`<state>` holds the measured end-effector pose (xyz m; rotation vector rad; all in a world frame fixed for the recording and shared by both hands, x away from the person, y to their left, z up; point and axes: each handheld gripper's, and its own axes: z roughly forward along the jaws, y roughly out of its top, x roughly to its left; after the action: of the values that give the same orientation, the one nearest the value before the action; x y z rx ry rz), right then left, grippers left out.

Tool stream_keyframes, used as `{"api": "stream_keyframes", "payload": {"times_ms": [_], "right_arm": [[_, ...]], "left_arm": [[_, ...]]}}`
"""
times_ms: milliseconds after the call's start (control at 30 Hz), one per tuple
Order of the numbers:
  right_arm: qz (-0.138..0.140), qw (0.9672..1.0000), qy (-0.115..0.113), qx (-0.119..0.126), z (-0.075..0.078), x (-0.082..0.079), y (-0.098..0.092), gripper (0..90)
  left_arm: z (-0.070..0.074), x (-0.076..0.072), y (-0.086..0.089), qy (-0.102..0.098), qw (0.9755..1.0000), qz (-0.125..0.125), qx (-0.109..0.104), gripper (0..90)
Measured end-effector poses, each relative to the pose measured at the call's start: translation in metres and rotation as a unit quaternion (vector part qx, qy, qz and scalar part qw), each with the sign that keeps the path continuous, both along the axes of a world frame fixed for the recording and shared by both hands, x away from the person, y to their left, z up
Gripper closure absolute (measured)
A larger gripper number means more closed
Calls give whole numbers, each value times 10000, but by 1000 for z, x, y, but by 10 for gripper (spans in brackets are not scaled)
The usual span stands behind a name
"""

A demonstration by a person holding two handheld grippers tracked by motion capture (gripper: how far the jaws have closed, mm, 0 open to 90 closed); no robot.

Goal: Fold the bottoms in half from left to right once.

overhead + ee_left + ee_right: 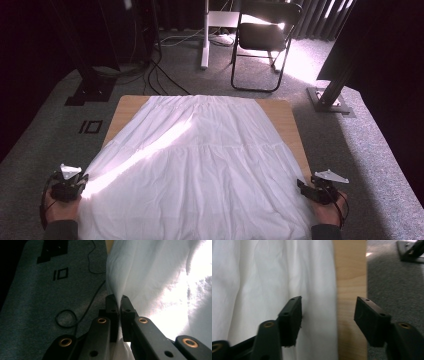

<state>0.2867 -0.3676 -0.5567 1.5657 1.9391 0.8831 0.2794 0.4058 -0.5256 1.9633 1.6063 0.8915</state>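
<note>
A white pleated cloth (200, 160) lies spread over a wooden table (282, 112) and hangs over its near and left edges. At the cloth's near left corner, my left gripper (82, 181) is shut on the fabric. In the left gripper view the jaws (119, 300) pinch a fold of the cloth (150, 272) between their tips. My right gripper (302, 186) stands open at the near right corner. In the right gripper view its jaws (328, 306) straddle the edge of the cloth (262, 277) and a bare strip of table (349, 277), with the pads not pressing on it.
Grey carpet surrounds the table. A black folding chair (265, 40) and a white stand post (205, 35) are beyond the far edge. Black frame feet (90, 90) (330, 100) flank the table. Cables (160, 75) run across the floor, one looping (75, 315) near my left gripper.
</note>
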Motion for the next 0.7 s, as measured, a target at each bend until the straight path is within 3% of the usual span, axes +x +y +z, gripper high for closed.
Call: {"api": "stream_keyframes", "payload": {"times_ms": [67, 167, 233, 300, 400, 700], "right_arm": [[104, 9998, 169, -71, -5, 2, 2, 471], [198, 9994, 266, -117, -2, 3, -1, 774], [-36, 9989, 282, -360, -1, 6, -4, 860], [-314, 9977, 279, -524, 0, 8, -9, 867], [-423, 9974, 260, -517, -1, 8, -13, 867], [-398, 9979, 165, -483, -3, 6, -15, 866]], "left_arm": [[2, 3, 3, -16, 10000, 46, 54, 886], [4, 8, 8, -51, 9998, 138, 94, 887], [5, 10, 13, -88, 9997, 206, 75, 888], [8, 12, 17, -119, 9995, 286, 103, 888], [15, 13, 26, -211, 9987, 454, 132, 888], [40, 28, 46, -382, 9928, 1085, 335, 889]]}}
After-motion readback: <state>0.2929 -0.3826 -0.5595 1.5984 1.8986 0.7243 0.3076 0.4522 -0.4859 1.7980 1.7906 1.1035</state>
